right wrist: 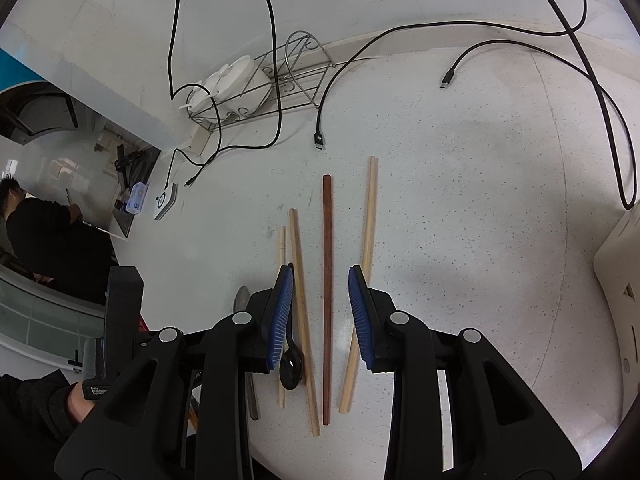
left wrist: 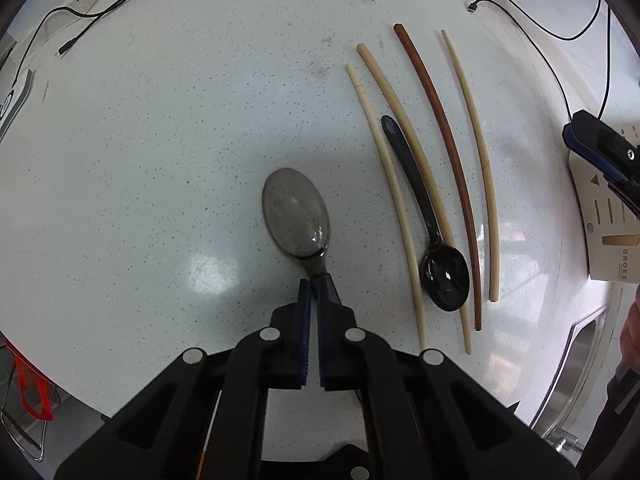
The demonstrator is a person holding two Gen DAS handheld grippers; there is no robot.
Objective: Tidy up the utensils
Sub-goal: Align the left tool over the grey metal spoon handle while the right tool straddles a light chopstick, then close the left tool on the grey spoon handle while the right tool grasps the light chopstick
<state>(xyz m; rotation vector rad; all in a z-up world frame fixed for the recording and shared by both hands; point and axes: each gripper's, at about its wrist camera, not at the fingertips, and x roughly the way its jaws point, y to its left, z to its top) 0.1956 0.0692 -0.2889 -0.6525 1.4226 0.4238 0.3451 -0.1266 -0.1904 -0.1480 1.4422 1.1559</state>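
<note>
The left gripper point(left wrist: 311, 286) is clenched on the handle of the grey spoon point(left wrist: 296, 216), gripping it just behind the bowl, which points away over the counter point(left wrist: 160, 160); holding so close to the bowl likely keeps the spoon from swinging while it is carried. Whether the bowl touches the counter or hangs just above it cannot be told. To its right lie the other utensils, set side by side and roughly parallel, which looks like sorting: three pale chopsticks, the nearest to the spoon being the thin pale chopstick point(left wrist: 394, 200), a dark brown chopstick point(left wrist: 444, 152), and a black spoon point(left wrist: 424, 216) lying between two of the pale ones with its bowl at the near end. The grey spoon is probably meant for a place beside this row. The right gripper point(right wrist: 320, 312) hovers over the row with its jaws apart and nothing between the pads, the brown chopstick showing through the gap. The counter is white speckled stone, with black cables point(right wrist: 276, 60) trailing across its far side and a wire rack point(right wrist: 256, 88) holding white dishes by the wall. A person in dark clothes point(right wrist: 44, 236) sits beyond the counter's left edge.
</note>
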